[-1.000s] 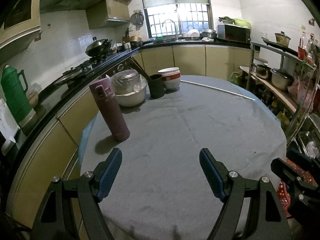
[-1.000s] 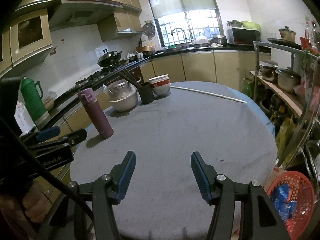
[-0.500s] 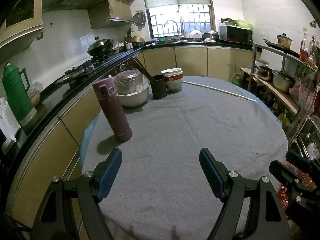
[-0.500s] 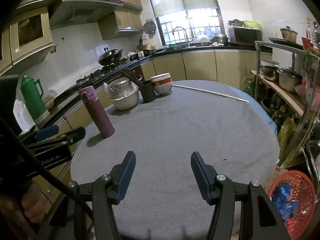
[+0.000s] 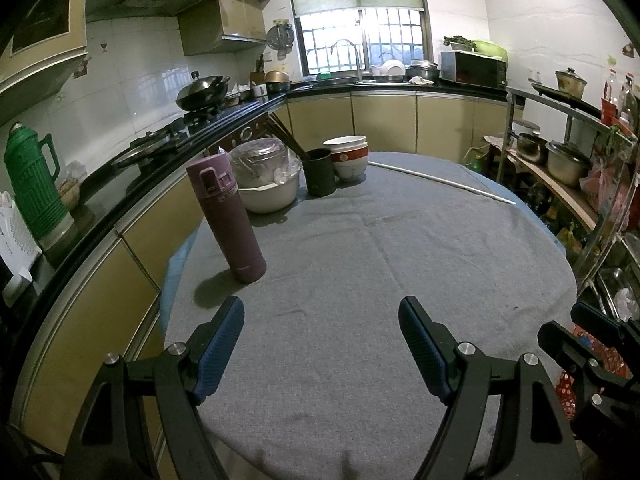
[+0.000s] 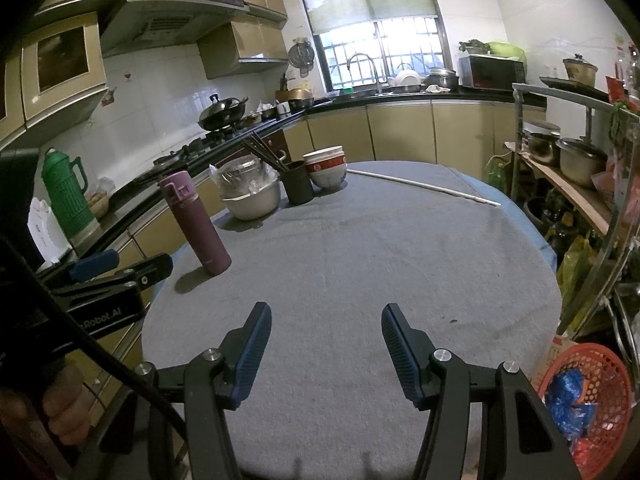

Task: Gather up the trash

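Holding blue wrappers (image 6: 568, 396), red basket (image 6: 612, 364) (upright)

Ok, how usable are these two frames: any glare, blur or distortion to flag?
Left wrist view: sharp, but the window is blown out and fisheye bends the counter; dark corners. Right wrist view: same window glare and vignette, the table evenly lit, the purple flask casting a soft shadow.

round table (image 5: 400, 260) under grey cloth carries a purple flask (image 5: 228, 216), covered basin (image 5: 266, 182), dark cup (image 5: 319, 171), stacked bowls (image 5: 348, 158), white rod (image 5: 440, 182).
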